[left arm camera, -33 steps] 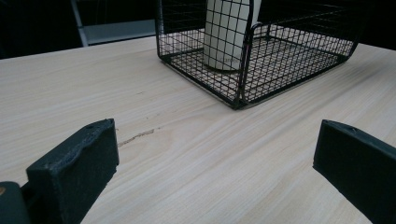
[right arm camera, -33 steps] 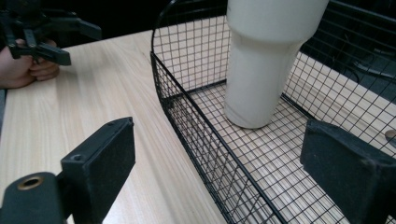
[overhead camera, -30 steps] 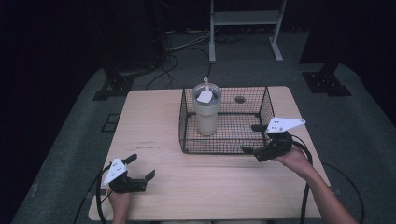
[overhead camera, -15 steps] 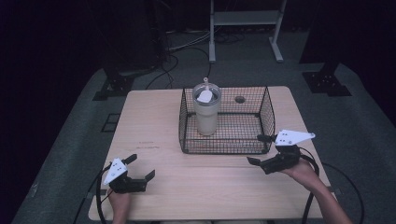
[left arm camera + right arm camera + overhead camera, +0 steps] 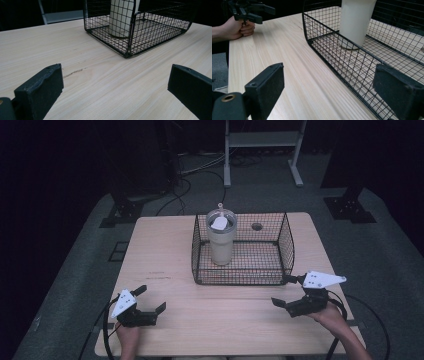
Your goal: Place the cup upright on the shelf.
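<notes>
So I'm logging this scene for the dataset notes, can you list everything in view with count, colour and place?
Table: one, light wood, centre of the high view.
Wire basket: one, black, on the table's far half, right of centre.
Tumbler: one, cream with a clear lid, standing upright inside the wire basket at its left end.
Hole: one, dark, in the tabletop behind the basket.
Shelf frame: one, grey, on the floor beyond the table.
Floor cables: several, dark, beyond the table.
Left tool: one, black with a grey plate, near left of the table, open and holding nothing.
Right tool: one, black with a grey plate, near right, just in front of the basket, open and holding nothing.
</notes>
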`<action>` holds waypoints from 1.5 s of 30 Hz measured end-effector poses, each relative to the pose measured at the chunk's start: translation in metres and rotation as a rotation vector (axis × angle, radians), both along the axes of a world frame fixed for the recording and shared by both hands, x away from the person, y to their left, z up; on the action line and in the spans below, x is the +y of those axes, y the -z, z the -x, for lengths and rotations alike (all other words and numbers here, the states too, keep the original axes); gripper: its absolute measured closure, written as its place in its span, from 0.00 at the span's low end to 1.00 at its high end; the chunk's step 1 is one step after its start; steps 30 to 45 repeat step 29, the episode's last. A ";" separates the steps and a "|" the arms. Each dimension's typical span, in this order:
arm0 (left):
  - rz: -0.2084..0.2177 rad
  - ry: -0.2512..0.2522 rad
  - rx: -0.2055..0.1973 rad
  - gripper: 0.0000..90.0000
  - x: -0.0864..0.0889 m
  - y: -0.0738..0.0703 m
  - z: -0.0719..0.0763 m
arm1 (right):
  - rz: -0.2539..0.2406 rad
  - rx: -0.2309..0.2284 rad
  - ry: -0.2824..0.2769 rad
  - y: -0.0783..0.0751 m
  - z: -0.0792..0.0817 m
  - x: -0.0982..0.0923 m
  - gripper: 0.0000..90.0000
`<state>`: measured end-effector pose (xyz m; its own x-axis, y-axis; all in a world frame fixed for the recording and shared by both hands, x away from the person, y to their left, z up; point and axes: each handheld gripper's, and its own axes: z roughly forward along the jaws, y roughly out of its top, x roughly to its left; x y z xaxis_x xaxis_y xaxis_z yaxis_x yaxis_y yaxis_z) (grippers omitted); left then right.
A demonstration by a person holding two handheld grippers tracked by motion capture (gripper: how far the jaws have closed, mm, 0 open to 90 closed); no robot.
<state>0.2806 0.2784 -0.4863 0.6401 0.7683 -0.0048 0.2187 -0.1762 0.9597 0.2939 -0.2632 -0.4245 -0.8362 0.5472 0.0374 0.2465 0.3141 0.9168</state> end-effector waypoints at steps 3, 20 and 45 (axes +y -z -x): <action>0.001 -0.001 0.000 0.00 0.000 0.000 0.000 | -0.001 -0.004 0.006 0.004 0.005 -0.003 0.11; -0.005 -0.001 0.000 0.00 0.000 0.000 0.000 | 0.014 0.030 0.044 0.036 0.020 -0.009 0.11; 0.000 -0.001 0.003 0.00 0.000 0.000 -0.001 | -0.145 0.044 0.128 0.061 0.034 -0.006 0.17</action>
